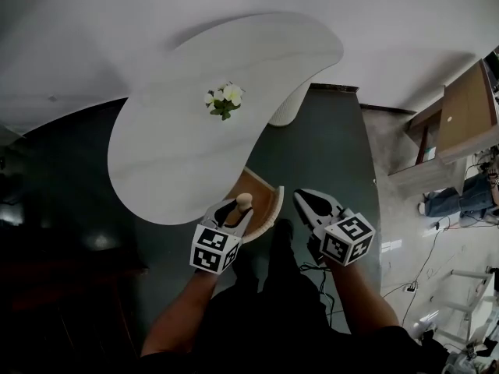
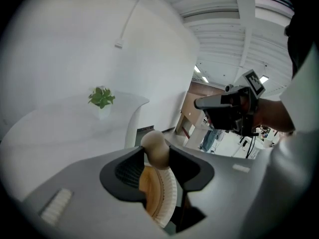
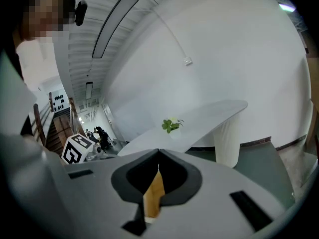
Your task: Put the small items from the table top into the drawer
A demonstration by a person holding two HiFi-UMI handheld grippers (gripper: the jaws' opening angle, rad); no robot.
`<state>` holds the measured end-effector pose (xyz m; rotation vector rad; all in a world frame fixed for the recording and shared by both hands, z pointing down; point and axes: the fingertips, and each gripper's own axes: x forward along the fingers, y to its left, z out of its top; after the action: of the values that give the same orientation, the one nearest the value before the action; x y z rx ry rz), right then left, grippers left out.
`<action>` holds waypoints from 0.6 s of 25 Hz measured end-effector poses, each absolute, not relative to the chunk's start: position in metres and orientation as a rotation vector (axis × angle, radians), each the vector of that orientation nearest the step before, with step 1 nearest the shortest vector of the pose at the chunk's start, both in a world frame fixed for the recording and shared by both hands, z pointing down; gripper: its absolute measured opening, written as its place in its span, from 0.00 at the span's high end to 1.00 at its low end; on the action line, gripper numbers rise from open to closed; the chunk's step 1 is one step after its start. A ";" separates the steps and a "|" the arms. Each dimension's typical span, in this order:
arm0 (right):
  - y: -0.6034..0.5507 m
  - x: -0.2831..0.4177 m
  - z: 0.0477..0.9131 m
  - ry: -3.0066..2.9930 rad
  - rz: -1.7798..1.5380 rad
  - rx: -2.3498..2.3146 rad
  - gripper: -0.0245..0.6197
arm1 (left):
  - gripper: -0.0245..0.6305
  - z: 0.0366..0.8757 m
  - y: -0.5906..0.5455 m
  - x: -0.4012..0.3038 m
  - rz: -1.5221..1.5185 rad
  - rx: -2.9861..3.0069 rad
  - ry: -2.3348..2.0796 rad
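**Holding a wooden piece over the open drawer**

Clamping on a rounded wooden piece [image 2: 156,149], the left tool [image 1: 240,207] is hovering with its jaws pressing the piece from both sides. The open drawer [image 1: 263,201] is lying just below and ahead of this tool, showing its wooden inside and ribbed white front. The right tool [image 1: 301,197] is hanging just beside the drawer's other side, its jaws meeting at the tips with nothing between them. A small plant [image 1: 224,98] is standing on the tabletop [image 1: 171,146], well ahead of both tools.
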<state>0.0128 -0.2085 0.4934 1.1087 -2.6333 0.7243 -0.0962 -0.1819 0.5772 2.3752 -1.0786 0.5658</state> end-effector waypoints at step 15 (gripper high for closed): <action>-0.248 0.038 0.558 -2.595 0.902 1.079 0.95 | 0.71 0.678 -0.206 -0.057 0.879 2.260 -0.912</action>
<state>0.0376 -0.2476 0.5578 1.0786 -2.5952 0.9023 -0.0567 -0.2058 0.6778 2.2602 -0.9119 0.8791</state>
